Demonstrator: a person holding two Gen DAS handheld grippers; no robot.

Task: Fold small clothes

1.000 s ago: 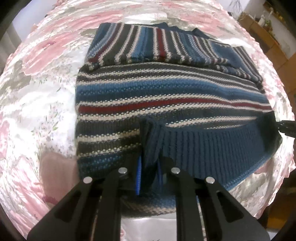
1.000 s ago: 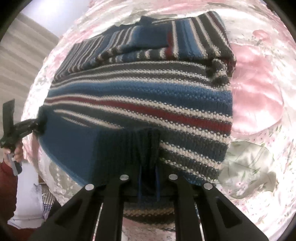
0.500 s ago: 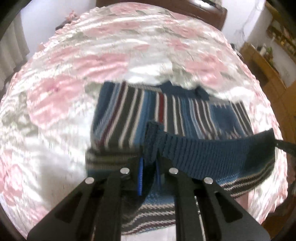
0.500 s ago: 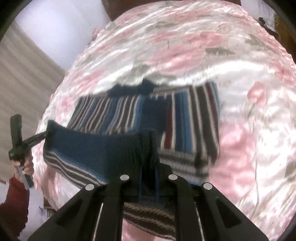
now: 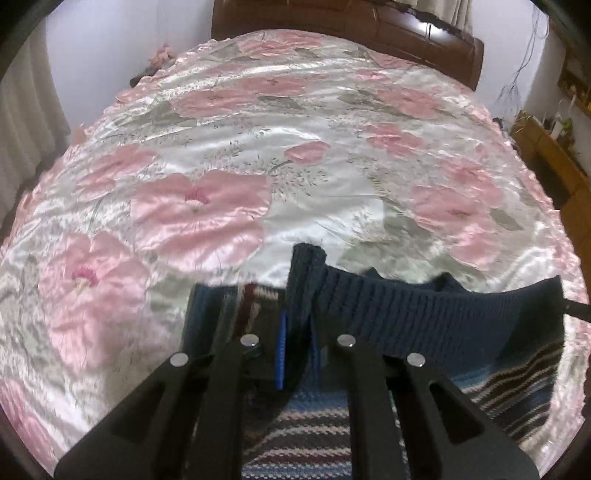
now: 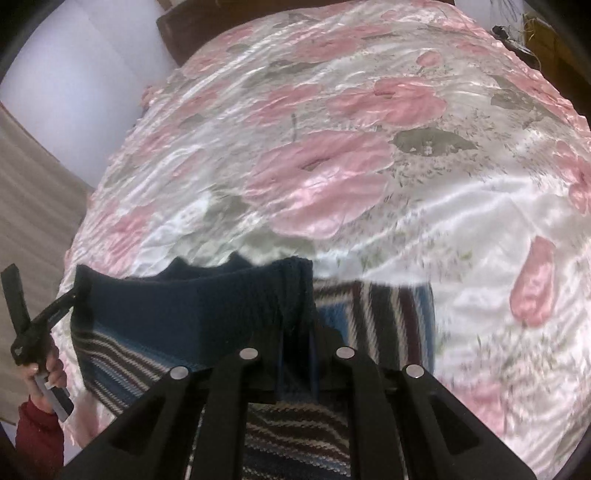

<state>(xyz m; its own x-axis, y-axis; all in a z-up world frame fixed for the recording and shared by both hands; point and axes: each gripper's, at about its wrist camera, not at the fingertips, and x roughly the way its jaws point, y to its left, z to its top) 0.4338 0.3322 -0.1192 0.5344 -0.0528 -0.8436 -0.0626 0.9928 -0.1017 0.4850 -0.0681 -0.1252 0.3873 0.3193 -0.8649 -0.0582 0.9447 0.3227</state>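
Up front, your left gripper (image 5: 297, 354) is clamped on the navy ribbed hem (image 5: 424, 317) of the sweater (image 5: 314, 439), low in the centre of the left wrist frame. Your right gripper (image 6: 295, 354) pinches the same hem (image 6: 207, 310) at its other end, low centre of the right wrist frame. Between them the hem stretches taut, lifted over the striped body, which fills the bottom of both frames. At the lower left of the right wrist frame, your hand (image 6: 46, 373) and red sleeve (image 6: 38, 432) grasp the left gripper's handle. Beyond the sweater, the pink floral bedspread (image 5: 295, 155) fills the middle and top. A dark wooden headboard (image 5: 369, 26) runs along the top edge, with wooden furniture (image 5: 546, 151) at the right edge.
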